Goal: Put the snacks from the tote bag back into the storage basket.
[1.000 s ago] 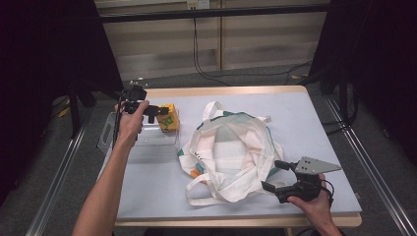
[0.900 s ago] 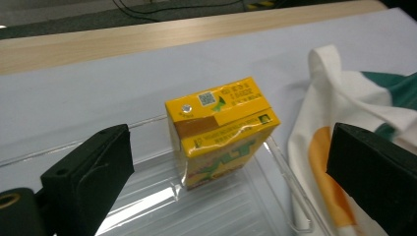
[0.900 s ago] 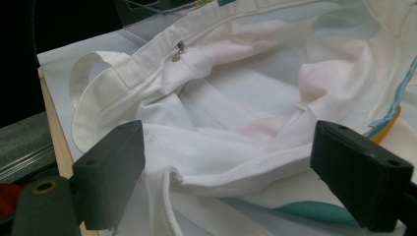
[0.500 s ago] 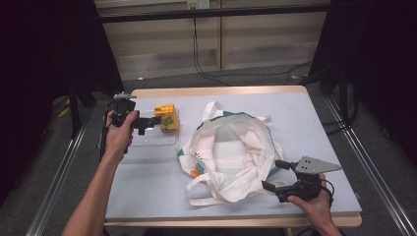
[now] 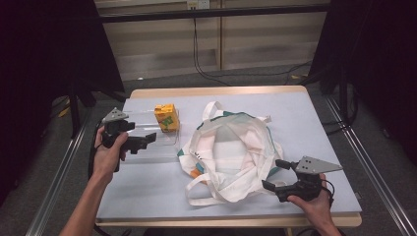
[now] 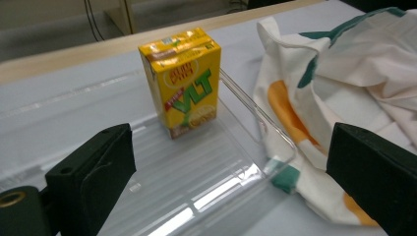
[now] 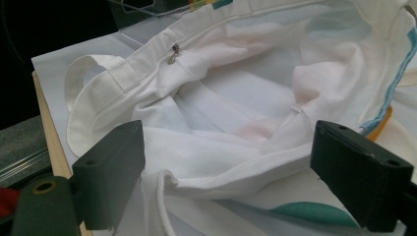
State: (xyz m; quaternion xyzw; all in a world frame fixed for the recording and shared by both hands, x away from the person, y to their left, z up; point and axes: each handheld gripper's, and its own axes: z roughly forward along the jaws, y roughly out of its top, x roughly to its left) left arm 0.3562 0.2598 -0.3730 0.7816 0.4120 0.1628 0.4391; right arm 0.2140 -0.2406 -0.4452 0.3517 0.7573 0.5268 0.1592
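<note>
- Standing upright in the clear tray (image 6: 216, 196), the yellow juice carton (image 5: 166, 117) occupied the tray's far corner, just beside the white tote bag (image 5: 236, 152).
- Left gripper (image 5: 140, 142) hovered over the tray's near side, jaws wide apart, aimed at the carton and clear of it.
- Right gripper (image 5: 275, 174) sat at the bag's near rim, jaws apart, gripping nothing.
- Tray and bag lay on the desk (image 5: 305, 118).

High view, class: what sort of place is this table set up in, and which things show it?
Probably a lab or recording workspace, not a home: the table stands alone between dark curtains, a cable hangs from an overhead bar, and a person holds a left gripper and a right gripper.
</note>
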